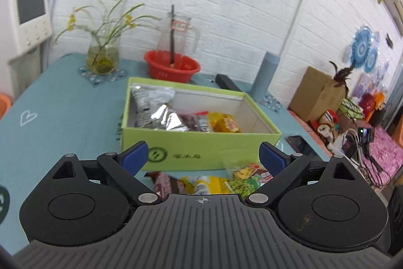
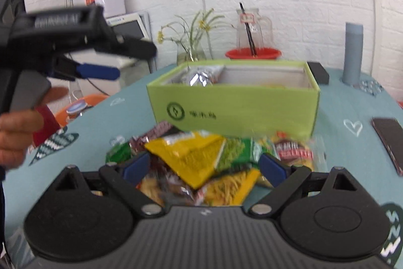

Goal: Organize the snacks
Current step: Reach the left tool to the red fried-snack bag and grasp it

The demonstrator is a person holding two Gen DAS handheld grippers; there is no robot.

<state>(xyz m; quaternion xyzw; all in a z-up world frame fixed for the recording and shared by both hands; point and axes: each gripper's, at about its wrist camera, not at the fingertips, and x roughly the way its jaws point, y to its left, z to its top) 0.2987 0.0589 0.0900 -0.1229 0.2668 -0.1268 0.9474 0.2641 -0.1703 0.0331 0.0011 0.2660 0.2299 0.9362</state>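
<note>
We're over the counter with its teal cloth and white heart drawings, and the green box sits open in the middle, a round green logo and a few printed characters on its front, too blurred for us to read. Inside it we see silver and yellow packets lying toward the left. Just in front of the box lies the loose pile of snacks, yellow, green and brown wrappers, their print smeared. A hand at the left edge grips the left gripper, level and pointing right, jaws apart with nothing between them. Our right gripper tilts down over the pile, jaws wide apart, nothing clamped.
</note>
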